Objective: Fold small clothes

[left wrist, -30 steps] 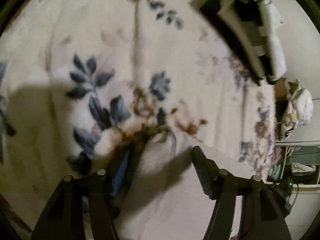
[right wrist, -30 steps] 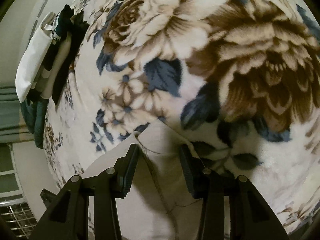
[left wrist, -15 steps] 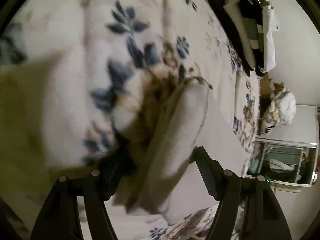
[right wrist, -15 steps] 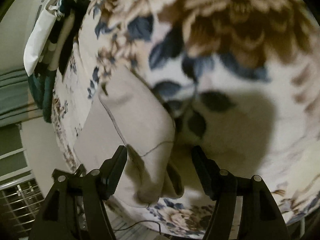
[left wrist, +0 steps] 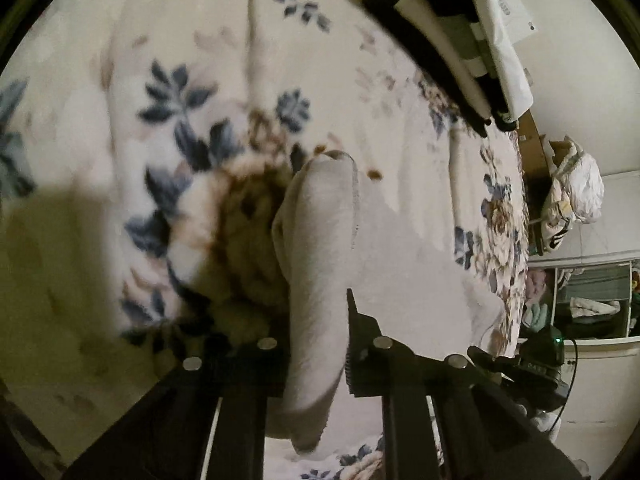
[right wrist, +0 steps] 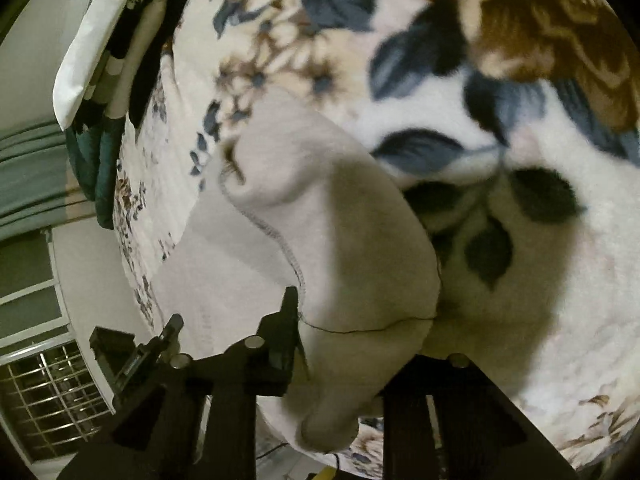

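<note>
Both grippers are up off the bed and clamped on the same piece of cloth. The left gripper (left wrist: 316,344) has its jaws pressed in on a thick fold of the pale grey garment (left wrist: 320,248), the cloth bunched between the fingers and rising ahead of them with a stitched hem curling over the top. It points down and forward over the floral blanket (left wrist: 180,92), which spreads beneath and casts back a broad shadow at the left. The right gripper (right wrist: 352,340) grips the garment (right wrist: 344,240) too: its left finger (right wrist: 286,320) bites the fabric beside the seam line, while the other finger is buried behind the drooping fold. The cloth sags below the jaws on both sides, the rest trailing toward the blanket (right wrist: 520,100). Far off at the bed's edge sits a stack of folded clothes (left wrist: 460,40), also showing in the right view (right wrist: 116,48).
</note>
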Demonstrator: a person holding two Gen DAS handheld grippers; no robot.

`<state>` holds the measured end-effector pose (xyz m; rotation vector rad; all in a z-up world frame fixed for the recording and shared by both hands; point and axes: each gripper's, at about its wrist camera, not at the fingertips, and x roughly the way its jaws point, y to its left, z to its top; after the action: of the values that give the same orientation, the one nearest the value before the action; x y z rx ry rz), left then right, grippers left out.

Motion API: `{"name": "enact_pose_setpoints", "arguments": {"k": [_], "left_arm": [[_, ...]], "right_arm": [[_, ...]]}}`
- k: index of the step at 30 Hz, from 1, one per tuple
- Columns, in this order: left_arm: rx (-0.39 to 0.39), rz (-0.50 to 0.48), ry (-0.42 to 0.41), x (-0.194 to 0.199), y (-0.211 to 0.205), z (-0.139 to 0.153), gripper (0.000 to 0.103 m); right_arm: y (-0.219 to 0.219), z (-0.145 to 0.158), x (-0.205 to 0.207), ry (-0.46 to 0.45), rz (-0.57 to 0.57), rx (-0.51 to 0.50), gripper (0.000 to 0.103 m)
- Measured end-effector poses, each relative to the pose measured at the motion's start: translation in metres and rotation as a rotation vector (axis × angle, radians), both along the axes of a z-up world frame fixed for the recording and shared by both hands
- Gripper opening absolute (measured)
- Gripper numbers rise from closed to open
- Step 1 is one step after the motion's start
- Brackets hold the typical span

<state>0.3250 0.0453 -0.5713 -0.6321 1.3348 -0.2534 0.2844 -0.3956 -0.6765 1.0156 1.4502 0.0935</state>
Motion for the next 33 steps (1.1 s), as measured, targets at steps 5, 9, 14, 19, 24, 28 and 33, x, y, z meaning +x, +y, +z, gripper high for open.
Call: {"name": "enact_pose_setpoints", "arguments": {"k": [5, 9, 14, 19, 24, 28, 33], "left_arm": [[0.021, -0.024, -0.041, 0.008, -0.005, 0.038, 0.011], [0.045, -0.064, -0.103, 0.03, -0.013, 0.085, 0.011], [0.036, -0.075, -0.194, 0.083, -0.014, 0.146, 0.011], [0.035, -0.077, -0.295, 0.16, -0.02, 0.206, 0.011], [0.064, -0.063, -0.379, 0.253, -0.038, 0.251, 0.011], [0.092, -0.051, -0.416, 0.319, -0.049, 0.26, 0.011], [0.214, -0.051, -0.41, 0.387, -0.071, 0.234, 0.014]], "right_arm": [[0.008, 0.051, 0.011, -0.052, 0.004, -0.037, 0.015], [0.014, 0.104, 0.034, -0.112, 0.008, -0.058, 0.014], [0.015, 0.178, 0.081, -0.207, -0.018, -0.088, 0.014], [0.012, 0.242, 0.151, -0.305, -0.032, -0.109, 0.014], [0.01, 0.284, 0.26, -0.401, -0.03, -0.13, 0.014], [0.004, 0.292, 0.343, -0.443, -0.027, -0.162, 0.014], [-0.005, 0.269, 0.42, -0.433, -0.027, -0.2, 0.014]]}}
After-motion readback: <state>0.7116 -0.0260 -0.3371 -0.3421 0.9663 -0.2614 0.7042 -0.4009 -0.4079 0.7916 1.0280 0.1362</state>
